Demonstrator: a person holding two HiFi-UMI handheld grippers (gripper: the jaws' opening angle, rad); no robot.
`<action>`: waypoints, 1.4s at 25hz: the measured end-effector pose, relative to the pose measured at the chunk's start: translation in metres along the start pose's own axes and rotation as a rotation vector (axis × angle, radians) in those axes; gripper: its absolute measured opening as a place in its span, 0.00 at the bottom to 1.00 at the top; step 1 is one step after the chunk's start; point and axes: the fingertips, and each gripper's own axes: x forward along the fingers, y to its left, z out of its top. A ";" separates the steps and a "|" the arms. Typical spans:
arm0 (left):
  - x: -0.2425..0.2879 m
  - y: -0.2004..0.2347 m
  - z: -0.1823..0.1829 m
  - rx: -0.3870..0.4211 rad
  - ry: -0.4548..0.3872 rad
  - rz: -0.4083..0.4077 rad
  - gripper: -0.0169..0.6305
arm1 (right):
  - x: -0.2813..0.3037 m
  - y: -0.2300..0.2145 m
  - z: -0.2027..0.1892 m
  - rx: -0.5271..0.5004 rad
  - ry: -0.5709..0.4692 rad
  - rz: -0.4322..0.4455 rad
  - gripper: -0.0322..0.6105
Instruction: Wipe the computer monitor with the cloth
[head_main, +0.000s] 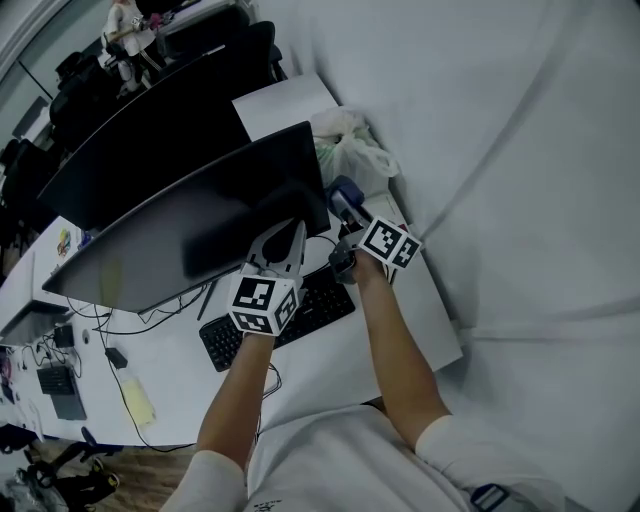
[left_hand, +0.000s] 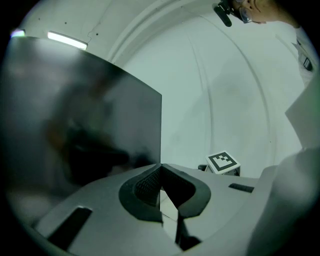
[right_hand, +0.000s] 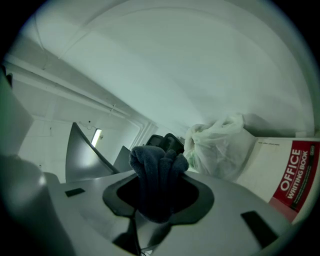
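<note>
Two hand-held grippers are up at the right end of the computer monitor (head_main: 190, 235), a dark curved screen that stands on the white table (head_main: 425, 335). The left hand-held gripper (head_main: 291, 232) points at the screen's lower edge, close to its right corner. In the left gripper view its jaws (left_hand: 160, 170) are drawn together at the tips, and I can see nothing between them. They sit right at the monitor's bottom corner, though I cannot tell whether they touch it.

The right hand-held gripper (right_hand: 159, 172) is clamped on the cloth (right_hand: 155, 160), a dark blue towelling wad that bulges up out of the jaws. From the head view the cloth (head_main: 343, 196) is held just beside the monitor's right edge. Whether it rests against the screen is not clear.

Both forearms reach forward over a black keyboard (head_main: 315, 300), which lies on the table in front of the monitor. Beyond the right gripper a crumpled white plastic bag (right_hand: 220, 145) sits near the wall. Just to its right in the right gripper view is a white and red pack (right_hand: 287, 175) printed "OFFICE WRITING BOOK". A second dark monitor (head_main: 140, 140) stands behind the first, farther along the table.
</note>
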 end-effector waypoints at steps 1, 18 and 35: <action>0.000 0.001 -0.005 -0.001 0.006 0.002 0.04 | 0.000 -0.007 -0.004 -0.001 0.009 -0.013 0.26; -0.001 0.010 -0.066 -0.054 0.090 0.012 0.04 | -0.010 -0.091 -0.051 0.189 0.012 -0.129 0.26; -0.067 0.028 -0.084 -0.078 0.090 0.070 0.04 | -0.058 -0.068 -0.057 -0.018 0.003 -0.153 0.26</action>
